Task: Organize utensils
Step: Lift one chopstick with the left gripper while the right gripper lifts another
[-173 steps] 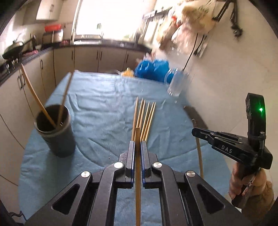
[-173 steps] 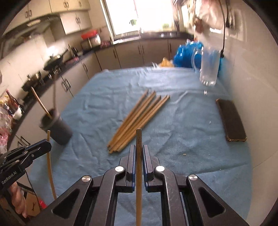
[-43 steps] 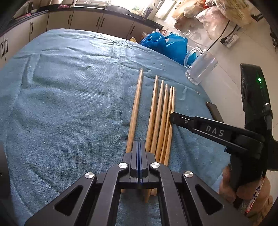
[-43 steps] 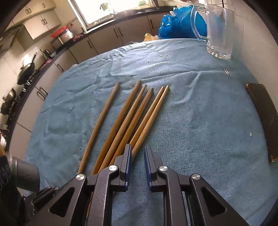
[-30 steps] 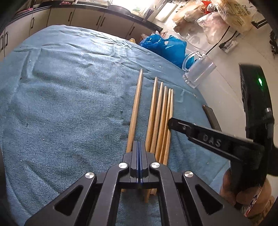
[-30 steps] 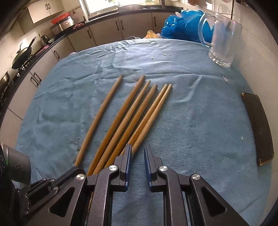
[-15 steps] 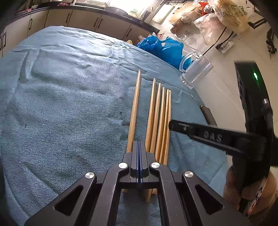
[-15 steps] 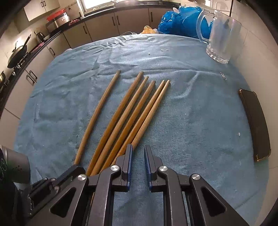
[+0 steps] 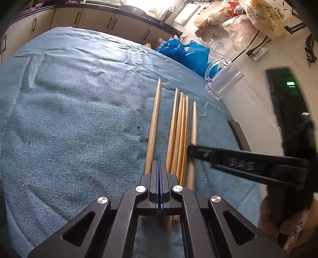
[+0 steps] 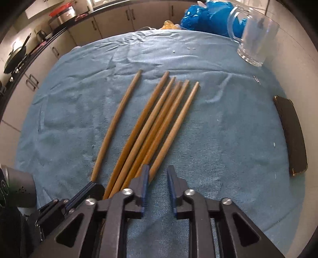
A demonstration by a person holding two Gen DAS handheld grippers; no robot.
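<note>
Wooden chopsticks are lying fanned on the blue cloth, so I'm nudging my spread right gripper around the rightmost one while the left gripper is waiting, pressed together and empty.

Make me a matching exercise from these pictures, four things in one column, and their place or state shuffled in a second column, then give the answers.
1. left tongs
2. right tongs
3. glass mug
4. black phone

A. lying flat by the cloth's right edge
B. open, at the near end of the rightmost chopstick
C. shut, holding nothing
D. far right corner, beside the blue bag

Pairs: 1-C, 2-B, 3-D, 4-A
</note>
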